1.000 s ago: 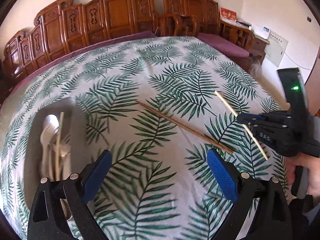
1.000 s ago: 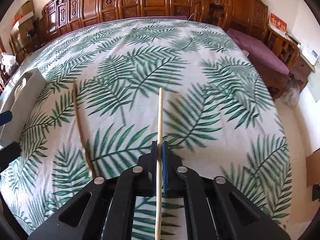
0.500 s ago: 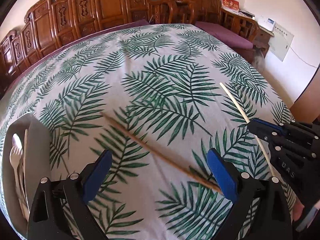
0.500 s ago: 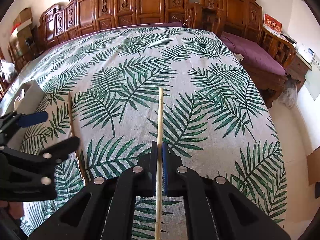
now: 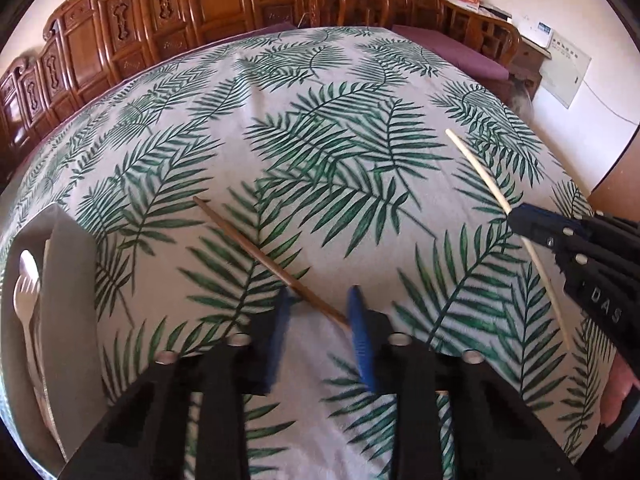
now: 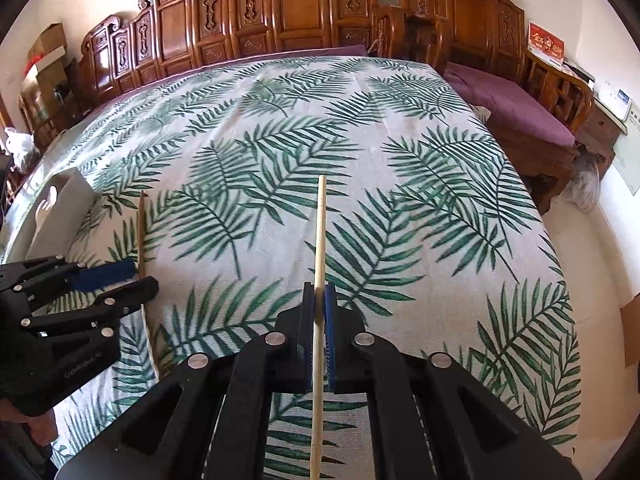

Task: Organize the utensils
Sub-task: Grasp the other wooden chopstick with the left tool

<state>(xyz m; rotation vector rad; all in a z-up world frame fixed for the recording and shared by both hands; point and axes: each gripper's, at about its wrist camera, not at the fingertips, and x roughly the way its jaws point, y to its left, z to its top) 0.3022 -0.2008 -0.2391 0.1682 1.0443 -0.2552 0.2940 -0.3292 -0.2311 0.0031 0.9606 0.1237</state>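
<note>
The left hand-held gripper (image 5: 320, 300) has just been closing around the brown chopstick (image 5: 256, 248) on the surface; its pads are not yet clenched. Close fully before lifting. The right hand-held gripper (image 6: 319, 292), at 3 o'clock, grasps the pale chopstick (image 6: 320, 232)

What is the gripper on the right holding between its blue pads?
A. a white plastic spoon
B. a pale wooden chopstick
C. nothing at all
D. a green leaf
B: the right gripper is shut on a pale wooden chopstick that sticks out ahead of its blue pads, above the leaf-print tablecloth.
</note>
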